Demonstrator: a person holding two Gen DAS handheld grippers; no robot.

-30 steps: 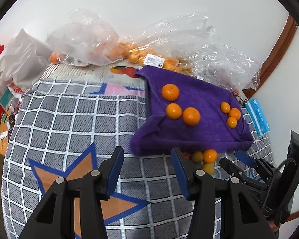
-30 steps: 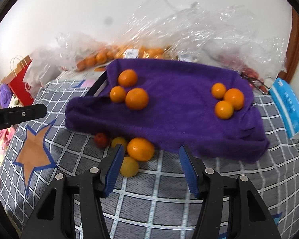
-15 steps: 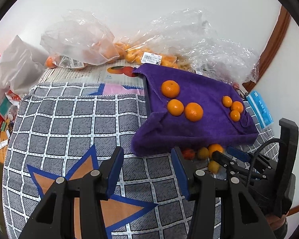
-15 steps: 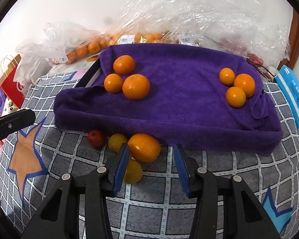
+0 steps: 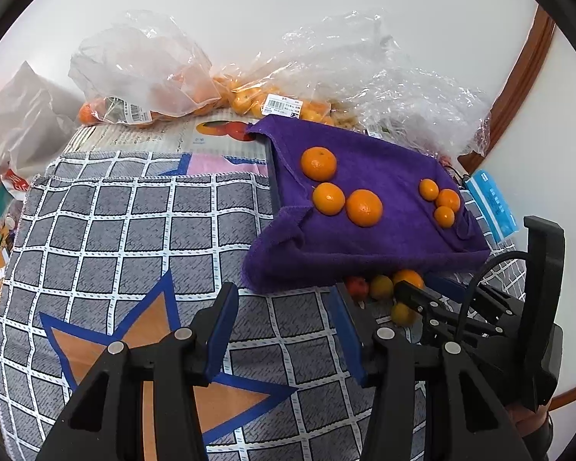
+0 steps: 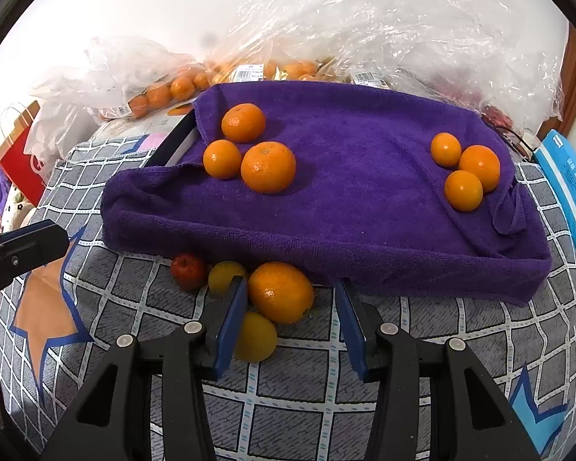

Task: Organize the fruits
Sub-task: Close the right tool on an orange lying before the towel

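right claw (image 6: 291,309) down low over the checked cloth (image 6: 295,415), jaws closing, and the big orange (image 6: 281,292) sits between the blue pads. left pad is right up against its side, right pad still shows a sliver of cloth between it and the fruit, so i'm not squeezing it yet. that orange lies on the cloth just in front of the purple towel (image 6: 345,207), touching the towel's front edge as far as i can tell. tucked beside it on the left: a yellow fruit (image 6: 223,276) partly behind my left pad, then a small red fruit (image 6: 188,271) further left. another yellow fruit (image 6: 255,336) lies nearer to me, just outside the left pad.

up on the towel, three oranges (image 6: 267,167) bunched at the left, three smaller oranges (image 6: 464,173) bunched at the right, the two groups well apart.

left claw (image 5: 284,330) hangs over the checked cloth with the star pattern, jaws partly apart, nothing between them, only cloth showing through the gap. from that side i see my right claw poking in at the lower right, its tips among the loose fruit below the towel.

behind the towel, clear plastic bags (image 5: 149,73) with more oranges inside against the wall. blue packet (image 6: 572,188) lies off the towel's right end.
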